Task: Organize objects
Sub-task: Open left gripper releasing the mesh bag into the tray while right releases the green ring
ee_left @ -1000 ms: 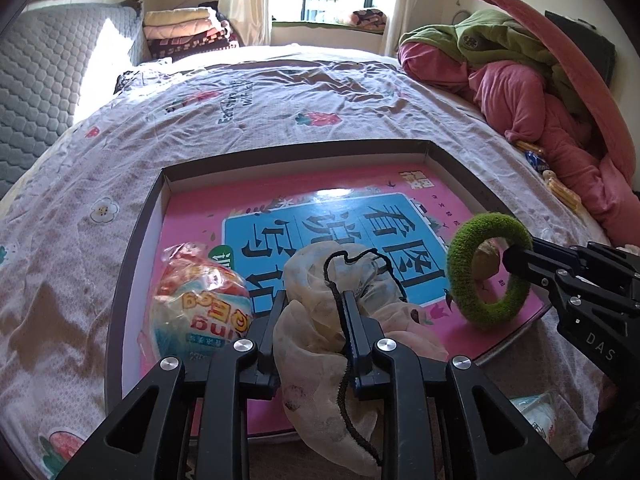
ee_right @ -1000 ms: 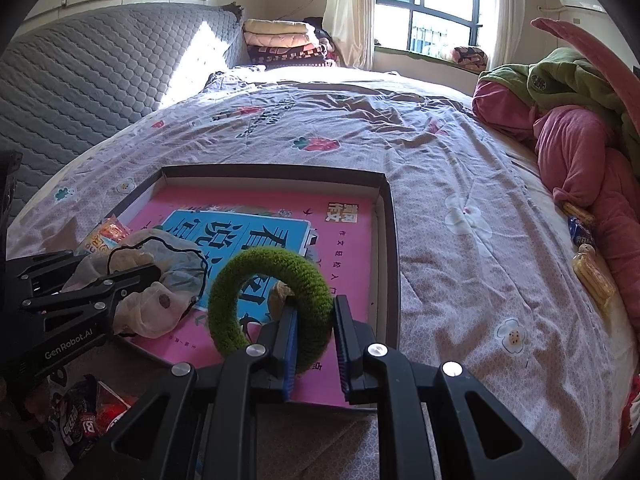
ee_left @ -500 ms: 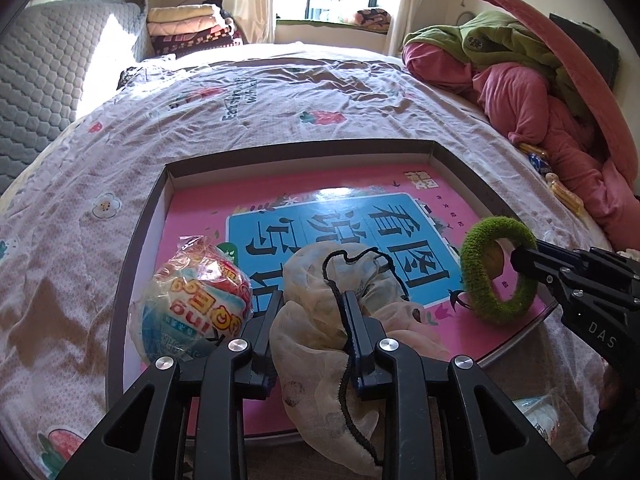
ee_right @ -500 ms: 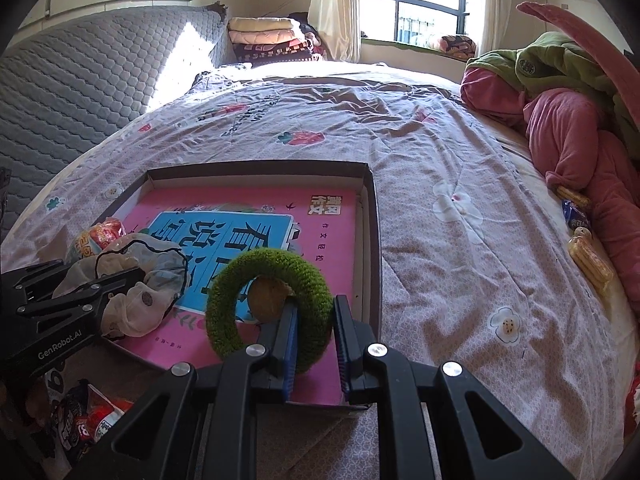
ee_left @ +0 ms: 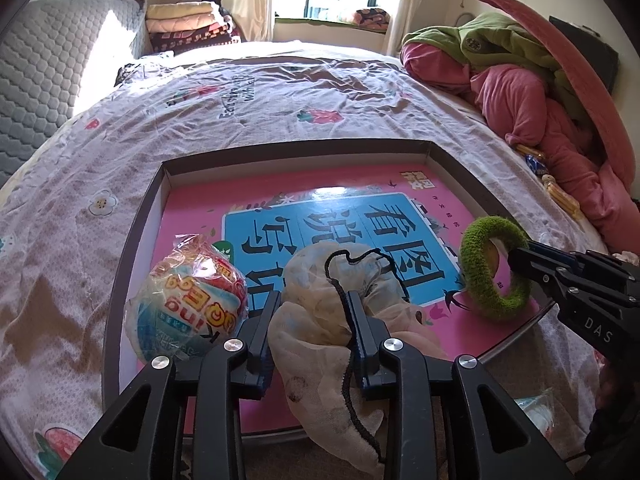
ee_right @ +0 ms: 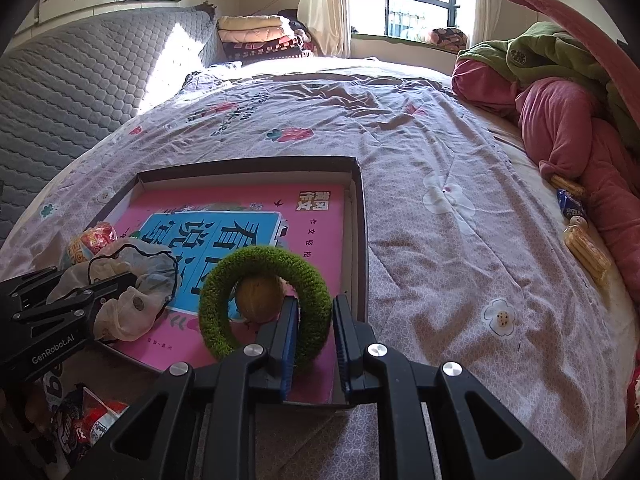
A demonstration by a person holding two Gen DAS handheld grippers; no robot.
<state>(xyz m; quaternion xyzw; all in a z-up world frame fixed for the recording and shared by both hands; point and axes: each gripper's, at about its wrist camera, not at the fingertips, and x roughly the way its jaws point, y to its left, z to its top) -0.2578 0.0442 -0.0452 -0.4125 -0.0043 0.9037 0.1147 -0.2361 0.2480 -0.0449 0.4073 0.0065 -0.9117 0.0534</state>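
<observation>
Handling noted first. Fuzzy green knitted ring (ee_right: 266, 304) is pinched through its near side by the right gripper (ee_right: 316, 334); it stands upright, its lower edge apparently on the pink-and-blue book cover (ee_right: 256, 216) lining the shallow dark-walled cardboard box (ee_right: 362, 240). Judged light, soft and compressible; grip across the band looks secure, no slip expected. A small brownish ball is seen through the ring; attachment cannot be told.

Sheer cream fabric bundle with black cord (ee_left: 320, 300) is clenched by the left gripper (ee_left: 312, 332), partly draped over the near box wall. Judged limp and snag-prone; the bunched middle is the better hold.

Round plastic-wrapped snack pack (ee_left: 188, 304) lies just beside the bundle, near the left wall. Far half of the box is open; walls are low. Pink bedding (ee_right: 568, 140) lies well apart.
</observation>
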